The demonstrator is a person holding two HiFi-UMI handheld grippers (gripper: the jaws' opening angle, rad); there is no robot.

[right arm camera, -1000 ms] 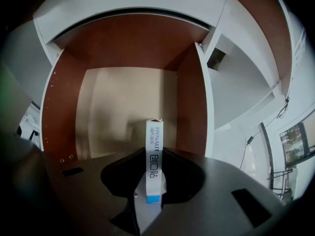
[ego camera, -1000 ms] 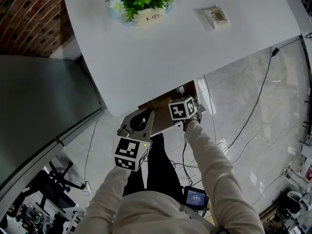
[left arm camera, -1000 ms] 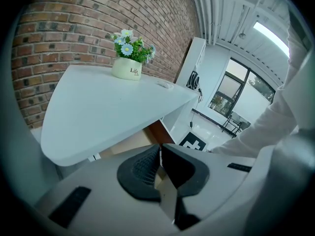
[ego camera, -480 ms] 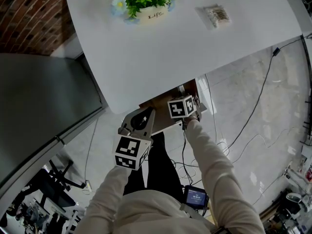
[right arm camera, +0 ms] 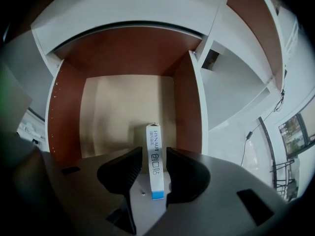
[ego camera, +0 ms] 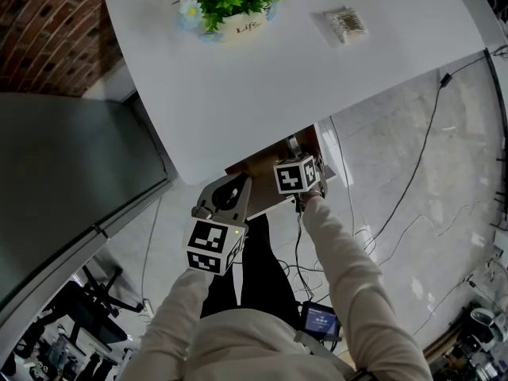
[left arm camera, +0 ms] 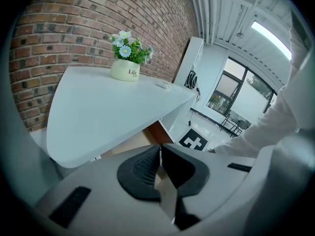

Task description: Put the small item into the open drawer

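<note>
From the head view, the person stands at a white worktop [ego camera: 317, 78] with the drawer [ego camera: 258, 165] pulled open under its near edge. The right gripper [ego camera: 300, 161] reaches into the drawer and the left gripper [ego camera: 228, 197] hangs just beside it. A flower pot [ego camera: 238, 24] and a small packet [ego camera: 345, 24] sit well apart on the worktop, and cables [ego camera: 421, 165] trail over the pale tiled floor. In the left gripper view, its fingers [left arm camera: 140, 168] are pressed together and empty, with a brick wall and large windows beyond. In the right gripper view, the fingers [right arm camera: 120, 173] are opening around a slim white box [right arm camera: 154, 161], which now stands loose between them above the drawer's beige bottom. This looks like the release. The next move is probably to draw the right gripper straight back without nudging the box.
</note>
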